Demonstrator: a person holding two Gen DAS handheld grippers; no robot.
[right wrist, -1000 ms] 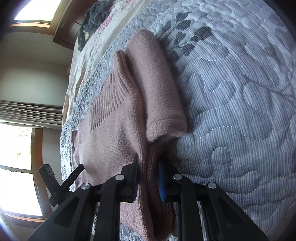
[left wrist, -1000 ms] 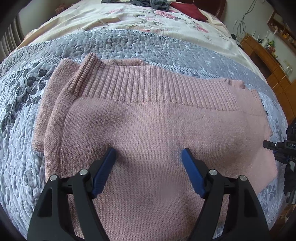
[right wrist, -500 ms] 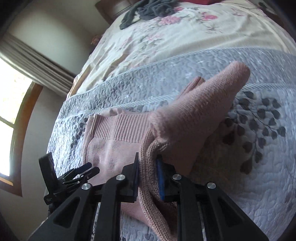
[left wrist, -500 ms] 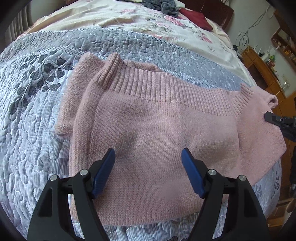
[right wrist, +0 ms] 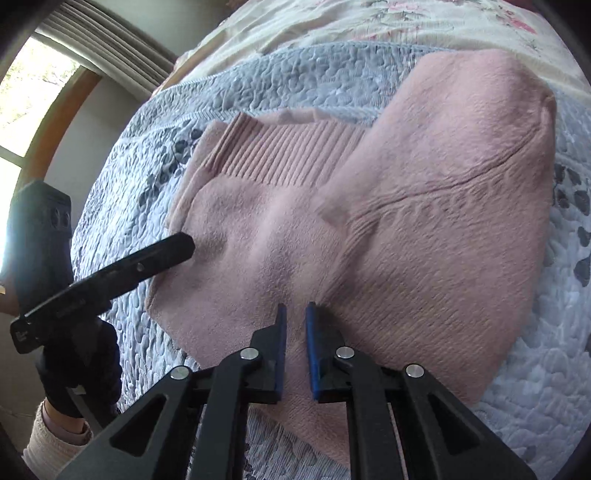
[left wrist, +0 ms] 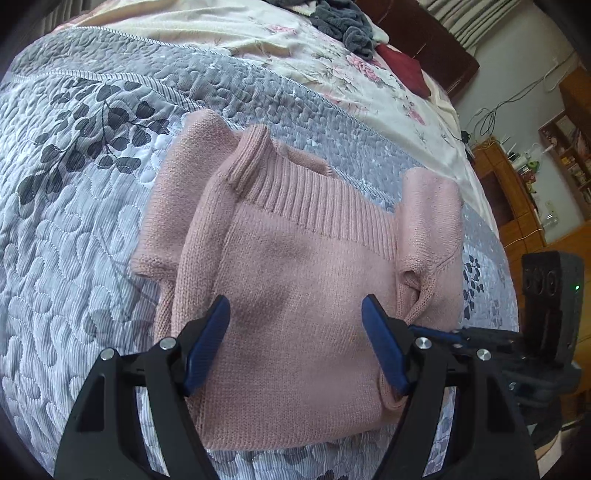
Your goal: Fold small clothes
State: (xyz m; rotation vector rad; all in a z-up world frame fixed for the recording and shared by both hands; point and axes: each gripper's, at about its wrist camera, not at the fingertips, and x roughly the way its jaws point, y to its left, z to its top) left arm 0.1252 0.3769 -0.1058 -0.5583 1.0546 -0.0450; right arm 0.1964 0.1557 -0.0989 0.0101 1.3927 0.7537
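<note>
A pink knit sweater (left wrist: pixel 295 277) lies on the grey quilted bedspread (left wrist: pixel 74 184), its ribbed band (left wrist: pixel 314 199) toward the far side. Its right part (right wrist: pixel 424 221) is folded over onto the body. My left gripper (left wrist: pixel 293 301) hovers open just above the sweater's near middle, with nothing between its fingers. My right gripper (right wrist: pixel 295 310) is nearly shut, with pink knit filling the narrow gap, at the near end of the folded part. In the left wrist view the right gripper (left wrist: pixel 424 328) sits at the sweater's right edge. One left finger (right wrist: pixel 162 254) shows beside the sweater's left edge.
Beyond the quilt lies a floral sheet (left wrist: pixel 258 44) with dark grey clothes (left wrist: pixel 343 22) and a red item (left wrist: pixel 402 66) by the headboard. A wooden cabinet (left wrist: pixel 517 206) stands to the right of the bed. A window (right wrist: pixel 22 92) is on the left. A gloved hand (right wrist: pixel 81 369) holds the left gripper.
The right gripper has carried the sweater's right side up and over onto the body and come down close to the left gripper. The left gripper drew back a little, still open.
</note>
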